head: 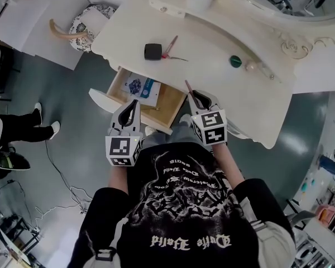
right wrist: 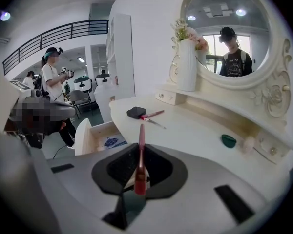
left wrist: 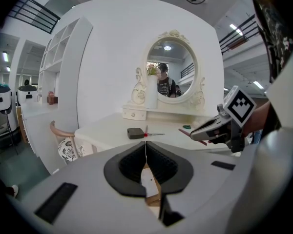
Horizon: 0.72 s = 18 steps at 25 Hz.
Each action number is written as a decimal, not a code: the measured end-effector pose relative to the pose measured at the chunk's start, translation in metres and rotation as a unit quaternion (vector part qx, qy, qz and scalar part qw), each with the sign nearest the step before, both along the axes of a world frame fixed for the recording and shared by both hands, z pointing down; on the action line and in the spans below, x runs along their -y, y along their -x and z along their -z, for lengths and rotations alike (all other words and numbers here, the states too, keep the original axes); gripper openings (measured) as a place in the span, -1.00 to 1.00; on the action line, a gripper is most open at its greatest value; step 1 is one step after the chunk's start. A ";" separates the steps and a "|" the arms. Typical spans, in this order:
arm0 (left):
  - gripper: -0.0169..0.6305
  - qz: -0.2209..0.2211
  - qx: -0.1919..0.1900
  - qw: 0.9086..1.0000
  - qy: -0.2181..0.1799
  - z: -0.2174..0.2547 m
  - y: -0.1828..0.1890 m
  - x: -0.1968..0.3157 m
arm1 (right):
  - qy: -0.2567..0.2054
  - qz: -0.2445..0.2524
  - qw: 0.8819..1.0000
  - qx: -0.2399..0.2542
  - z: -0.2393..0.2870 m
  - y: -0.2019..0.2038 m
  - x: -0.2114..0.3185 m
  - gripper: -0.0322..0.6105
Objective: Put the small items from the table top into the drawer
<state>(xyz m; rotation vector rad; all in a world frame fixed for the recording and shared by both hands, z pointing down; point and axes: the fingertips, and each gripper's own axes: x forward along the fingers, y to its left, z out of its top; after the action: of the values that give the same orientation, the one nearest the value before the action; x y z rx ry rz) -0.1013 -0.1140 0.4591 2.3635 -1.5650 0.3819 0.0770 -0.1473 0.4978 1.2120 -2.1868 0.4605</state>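
Note:
My right gripper (head: pixel 196 97) is shut on a thin dark red pencil (head: pixel 187 86), which sticks out ahead of the jaws (right wrist: pixel 141 135) over the front edge of the white vanity table (head: pixel 257 102). The open wooden drawer (head: pixel 168 104) lies just to its left and holds a card with blue print (head: pixel 140 86). My left gripper (head: pixel 134 105) hovers over the drawer, shut with nothing in it (left wrist: pixel 145 149). On the table top lie a black box (head: pixel 152 51), red-handled scissors (head: pixel 171 48), a green item (head: pixel 235 61) and a pale round item (head: pixel 250 66).
A white vase (right wrist: pixel 187 65) and an oval mirror (right wrist: pixel 224 30) stand at the back of the table. A chair with a patterned cushion (head: pixel 89 22) stands at the table's left end. A person's legs (head: pixel 22 128) and cables (head: pixel 61 175) are on the floor to the left.

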 end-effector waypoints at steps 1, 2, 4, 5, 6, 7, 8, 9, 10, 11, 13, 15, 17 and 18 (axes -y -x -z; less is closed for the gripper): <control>-0.90 -0.003 0.001 1.000 0.000 0.000 0.001 -0.001 | 0.001 0.000 1.000 0.000 -0.001 0.003 -0.002 -0.74; -0.90 -0.007 0.002 1.000 0.000 0.000 0.002 -0.003 | 0.002 0.000 1.000 0.000 -0.001 0.006 -0.003 -0.75; -0.90 -0.013 0.005 1.000 0.000 -0.001 0.004 -0.005 | 0.004 0.002 1.000 0.000 -0.003 0.013 -0.006 -0.75; -0.90 -0.014 0.005 1.000 -0.001 -0.001 0.006 -0.006 | 0.005 0.003 1.000 -0.001 -0.004 0.016 -0.008 -0.75; -0.90 -0.014 0.005 1.000 -0.001 -0.001 0.008 -0.006 | 0.006 0.005 1.000 -0.001 -0.005 0.019 -0.010 -0.75; -0.90 -0.014 0.006 1.000 -0.001 -0.002 0.010 -0.007 | 0.007 0.006 1.000 -0.002 -0.007 0.022 -0.012 -0.74; -0.90 -0.014 0.006 1.000 -0.001 -0.002 0.012 -0.008 | 0.009 0.006 1.000 -0.002 -0.009 0.024 -0.014 -0.74; -0.90 -0.014 0.006 1.000 -0.001 -0.003 0.014 -0.009 | 0.011 0.007 1.000 -0.002 -0.012 0.026 -0.015 -0.75; -0.90 -0.012 0.006 1.000 -0.001 -0.003 0.017 -0.010 | 0.014 0.008 1.000 -0.002 -0.014 0.028 -0.017 -0.74; -0.90 -0.010 0.006 1.000 -0.001 -0.003 0.019 -0.011 | 0.017 0.010 1.000 -0.002 -0.016 0.030 -0.018 -0.75; -0.90 -0.005 0.007 1.000 -0.001 -0.004 0.025 -0.013 | 0.022 0.016 1.000 -0.003 -0.020 0.036 -0.019 -0.74; -0.90 -0.001 0.007 1.000 -0.001 -0.004 0.030 -0.014 | 0.023 0.026 0.999 -0.003 -0.021 0.044 -0.019 -0.75; -0.90 0.005 0.007 1.000 0.000 -0.004 0.035 -0.017 | 0.022 0.040 0.999 -0.002 -0.021 0.054 -0.018 -0.74; -0.90 0.008 0.007 1.000 0.001 -0.005 0.038 -0.018 | 0.021 0.048 0.999 -0.002 -0.021 0.059 -0.018 -0.75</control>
<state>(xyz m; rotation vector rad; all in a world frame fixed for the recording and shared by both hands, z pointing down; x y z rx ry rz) -0.1391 -0.0957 0.4641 2.3497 -1.5872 0.3976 0.0177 -0.1291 0.5187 1.0790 -2.2094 0.4618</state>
